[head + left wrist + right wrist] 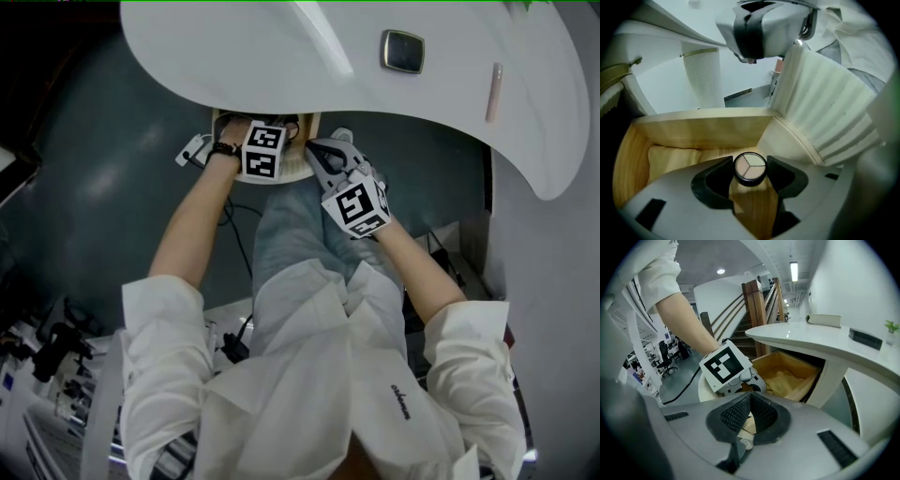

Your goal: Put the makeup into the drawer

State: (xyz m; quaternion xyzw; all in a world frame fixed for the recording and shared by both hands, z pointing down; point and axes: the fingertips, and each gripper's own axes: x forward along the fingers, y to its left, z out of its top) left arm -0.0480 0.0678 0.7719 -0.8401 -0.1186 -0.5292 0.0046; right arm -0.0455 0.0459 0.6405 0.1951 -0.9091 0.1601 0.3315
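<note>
Round makeup pot (750, 167), lid off or clear-topped, showing three pale shades. It is clamped across its black rim by the left gripper (750, 164), one jaw at its 9 o'clock and one at its 3 o'clock. The pot hangs inside the open wooden drawer (703, 124), above the floor boards; whether it touches them cannot be told.

Handling, as a judgement: the pot looks small, light and rigid, with a smooth plastic wall that could slip or twist out of a loose grip. The pressed powder or cream inside would likely crack or smear if dropped. The side wall is the right place to hold it, and the face should be kept upward.

A yellowish soft lining (670, 154) lies at the pot's 10 o'clock in the drawer. The right gripper (749, 401) has its ribbed jaws closed on each other with nothing between them, and it waits outside the drawer front.

In the head view, the drawer opens under the white table (234, 47) at the person's 12 o'clock. On the tabletop, a dark square case (401, 51) sits at 1 o'clock and a pink tube (494, 91) at 2 o'clock.

Count: one pot, one drawer, one lining, two grippers, one case, one tube.
</note>
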